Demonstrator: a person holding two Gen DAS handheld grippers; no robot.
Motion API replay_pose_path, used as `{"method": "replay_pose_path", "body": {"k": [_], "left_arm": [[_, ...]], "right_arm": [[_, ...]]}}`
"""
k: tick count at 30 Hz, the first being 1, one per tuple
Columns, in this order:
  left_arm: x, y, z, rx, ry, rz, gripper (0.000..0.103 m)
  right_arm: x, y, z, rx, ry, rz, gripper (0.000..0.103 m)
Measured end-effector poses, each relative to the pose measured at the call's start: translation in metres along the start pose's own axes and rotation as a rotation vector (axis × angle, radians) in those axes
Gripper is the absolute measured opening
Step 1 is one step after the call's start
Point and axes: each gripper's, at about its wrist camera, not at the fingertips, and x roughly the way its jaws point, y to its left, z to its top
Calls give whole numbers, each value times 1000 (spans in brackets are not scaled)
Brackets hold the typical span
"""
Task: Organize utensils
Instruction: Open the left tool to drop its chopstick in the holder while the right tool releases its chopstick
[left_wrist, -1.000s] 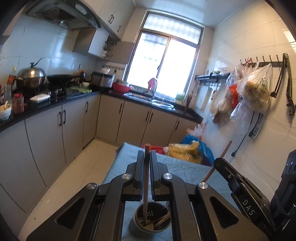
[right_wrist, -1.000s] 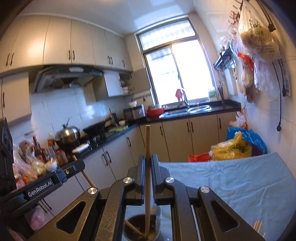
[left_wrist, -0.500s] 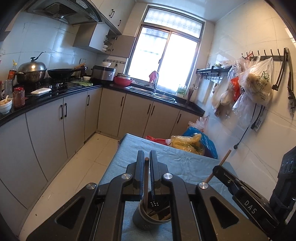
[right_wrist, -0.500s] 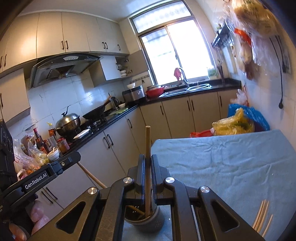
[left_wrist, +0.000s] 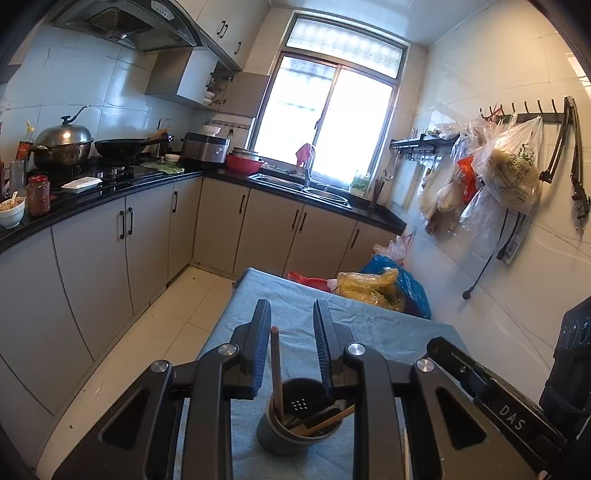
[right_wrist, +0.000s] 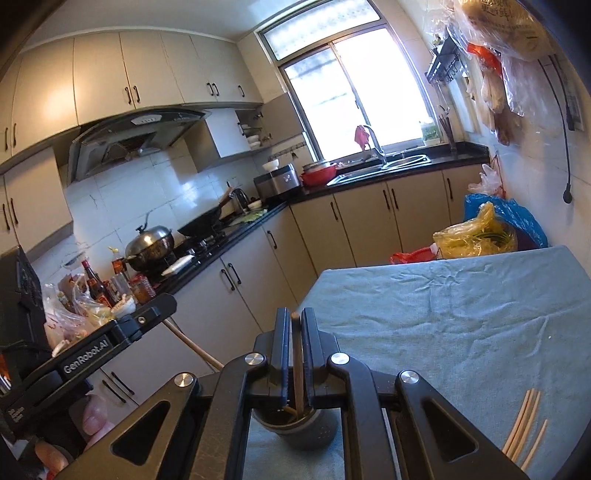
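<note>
Left tongs (left_wrist: 291, 343) are opening around a chopstick (left_wrist: 276, 373) standing in the holder (left_wrist: 291, 435); right tongs (right_wrist: 294, 347) clamp another chopstick (right_wrist: 297, 369), its tip hidden inside the holder.

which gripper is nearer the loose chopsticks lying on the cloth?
Right. The right gripper is over the holder, with the loose chopsticks just to its right. The left gripper, jaws opening, sits on the holder's far side.

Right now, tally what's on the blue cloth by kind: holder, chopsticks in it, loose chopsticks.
holder: 1
chopsticks in the holder: 2
loose chopsticks on the blue cloth: 4
Total: 7
</note>
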Motion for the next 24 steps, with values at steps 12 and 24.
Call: {"method": "replay_pose_path", "body": {"k": [12,24], "left_arm": [[-28,-22,-2,29,-26,-9,28],[-66,-50,-50,106,-2,-30,37]], "right_arm": [[-47,-2,5,15,-54,31,8],[-120,-42,-22,60,-96,-15,32]]}}
